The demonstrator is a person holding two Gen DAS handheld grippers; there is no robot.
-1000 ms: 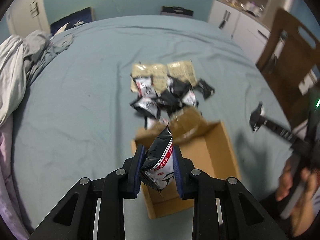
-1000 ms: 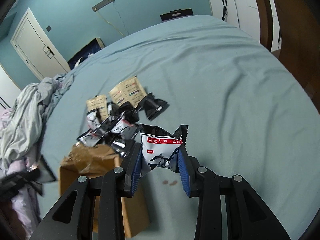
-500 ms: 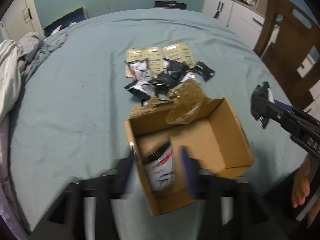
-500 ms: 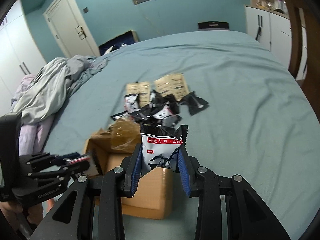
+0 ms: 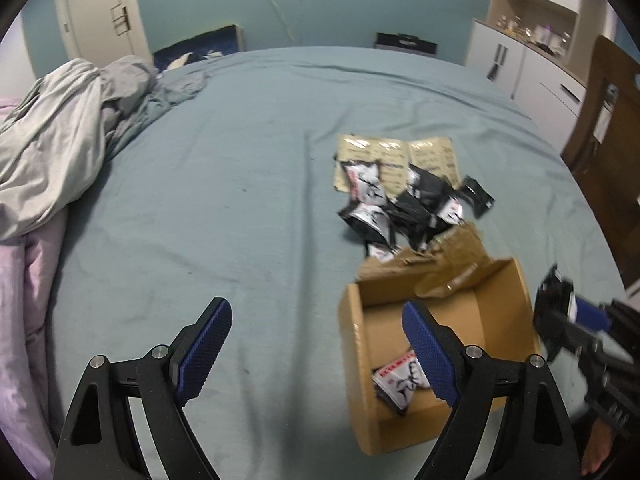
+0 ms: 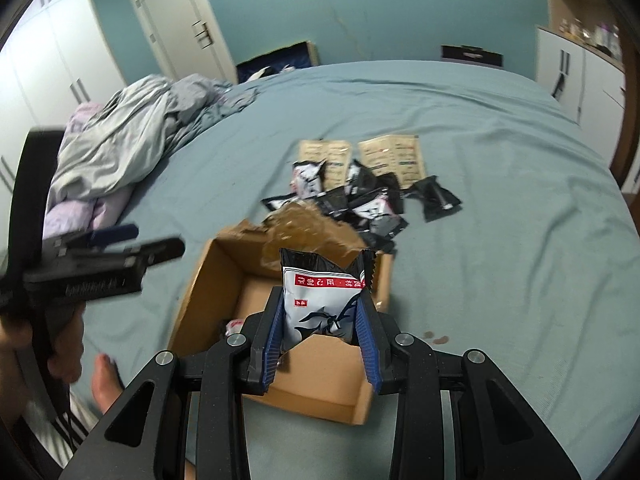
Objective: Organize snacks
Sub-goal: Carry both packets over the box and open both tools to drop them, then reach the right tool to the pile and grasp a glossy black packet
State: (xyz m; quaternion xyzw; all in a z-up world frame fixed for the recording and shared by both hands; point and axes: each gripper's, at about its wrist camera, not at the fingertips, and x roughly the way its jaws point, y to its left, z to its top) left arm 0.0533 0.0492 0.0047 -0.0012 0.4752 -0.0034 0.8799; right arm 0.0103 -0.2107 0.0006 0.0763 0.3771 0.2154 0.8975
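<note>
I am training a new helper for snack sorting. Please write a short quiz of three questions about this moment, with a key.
1. True or false: the right gripper is shut on a snack packet.
2. What lies inside the cardboard box? A: one packet; B: a cup; C: nothing.
3. Fill in: the loose pile of packets lies on the ____.

Key: 1 true. 2 A. 3 bed. Note: the left gripper has nothing between its jaws, which are opening.
</note>
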